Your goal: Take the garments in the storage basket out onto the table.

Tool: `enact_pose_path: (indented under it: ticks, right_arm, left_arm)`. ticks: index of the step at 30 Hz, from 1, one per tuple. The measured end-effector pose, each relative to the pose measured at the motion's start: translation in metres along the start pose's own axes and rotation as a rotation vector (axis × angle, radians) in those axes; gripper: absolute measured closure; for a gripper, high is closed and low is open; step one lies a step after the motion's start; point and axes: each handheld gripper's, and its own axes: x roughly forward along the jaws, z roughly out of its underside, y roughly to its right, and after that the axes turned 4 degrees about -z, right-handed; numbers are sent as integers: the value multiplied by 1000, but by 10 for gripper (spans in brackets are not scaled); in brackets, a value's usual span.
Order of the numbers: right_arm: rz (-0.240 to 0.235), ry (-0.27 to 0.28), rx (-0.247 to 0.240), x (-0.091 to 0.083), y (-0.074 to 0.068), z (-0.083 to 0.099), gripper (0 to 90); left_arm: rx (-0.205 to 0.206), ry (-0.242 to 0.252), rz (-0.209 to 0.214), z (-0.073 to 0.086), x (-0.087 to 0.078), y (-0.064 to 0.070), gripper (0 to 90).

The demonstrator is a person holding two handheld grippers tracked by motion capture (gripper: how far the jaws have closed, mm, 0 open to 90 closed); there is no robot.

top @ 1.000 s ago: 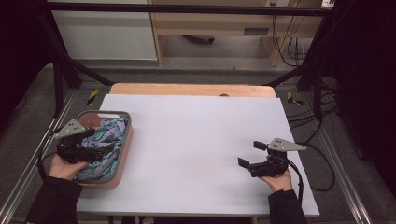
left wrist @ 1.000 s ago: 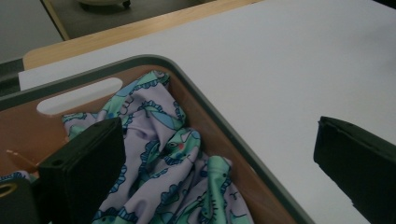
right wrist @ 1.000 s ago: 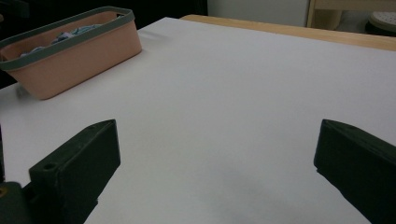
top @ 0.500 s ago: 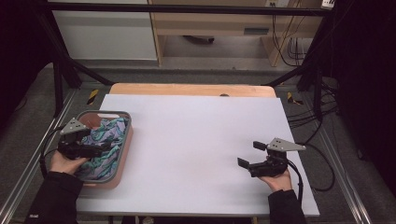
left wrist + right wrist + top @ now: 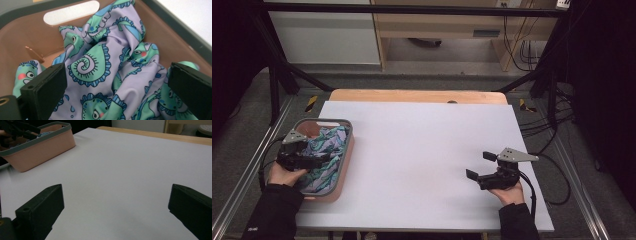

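We hold the left gripper (image 5: pixel 117 82) spread over the seahorse-print cloth (image 5: pixel 110 72) in the basket (image 5: pixel 346 150) at the table's left edge, ready to pinch it.

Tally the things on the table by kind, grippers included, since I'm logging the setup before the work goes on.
Pink basket with a grey rim: 1
Lilac cloth with a green seahorse print, lying in the basket: 1
Handheld grippers, left gripper over the cloth and right gripper over the bare white tabletop, both with jaws apart: 2
Total: 4
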Motion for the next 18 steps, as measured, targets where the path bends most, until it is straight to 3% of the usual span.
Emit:
enact_pose_path:
  ticks: [7,8,18]
  right_arm:
    - [0,0,-5,0,0,0,8]
    - [0,1,-3,-1,0,0,8]
    - [1,-1,-5,0,0,0,8]
  left_arm:
    - [-2,-69,-34,1,11,2,16]
    - [14,-87,-43,1,13,4,16]
    - [-6,-134,-67,2,20,2,77]
